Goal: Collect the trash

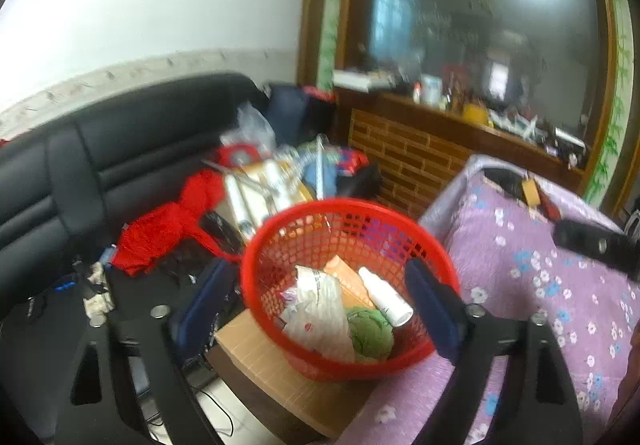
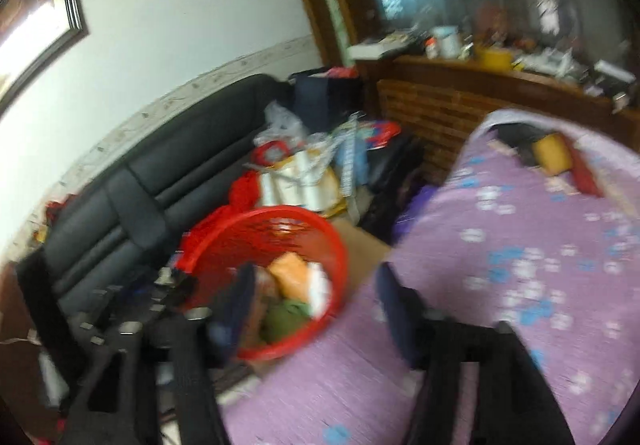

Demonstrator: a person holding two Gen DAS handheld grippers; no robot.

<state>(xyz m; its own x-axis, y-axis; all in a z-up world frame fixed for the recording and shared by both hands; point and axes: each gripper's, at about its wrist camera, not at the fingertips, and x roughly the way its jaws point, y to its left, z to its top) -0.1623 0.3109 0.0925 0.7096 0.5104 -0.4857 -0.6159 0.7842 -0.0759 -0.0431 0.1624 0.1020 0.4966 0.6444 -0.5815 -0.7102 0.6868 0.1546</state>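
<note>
Your left tool stands spread wide in the lower half of the left wrist view, with nothing pinched. Its blue pads sit either side of the red basket as seen from this camera; contact with the rim cannot be told.

The red basket sits at centre frame, resting on a tan cardboard box at the edge of the bed, which carries a purple floral cover. Inside the basket: a white bottle lying tilted, an orange packet beside it, crumpled white wrappers at the left, and a green crumpled item at the lower right.

A black sofa fills the left of the frame. Piled on it are a red cloth, rolled white papers and clear plastic bags. A wooden shelf with small clutter runs across the upper right.

Your right tool is also spread apart in the lower part of the right wrist view, holding nothing. This view is blurred. Its left pad overlaps the basket in the picture; its right pad stands over the purple bed cover. The orange packet and the green item show in the basket; other contents are too smeared to name.
</note>
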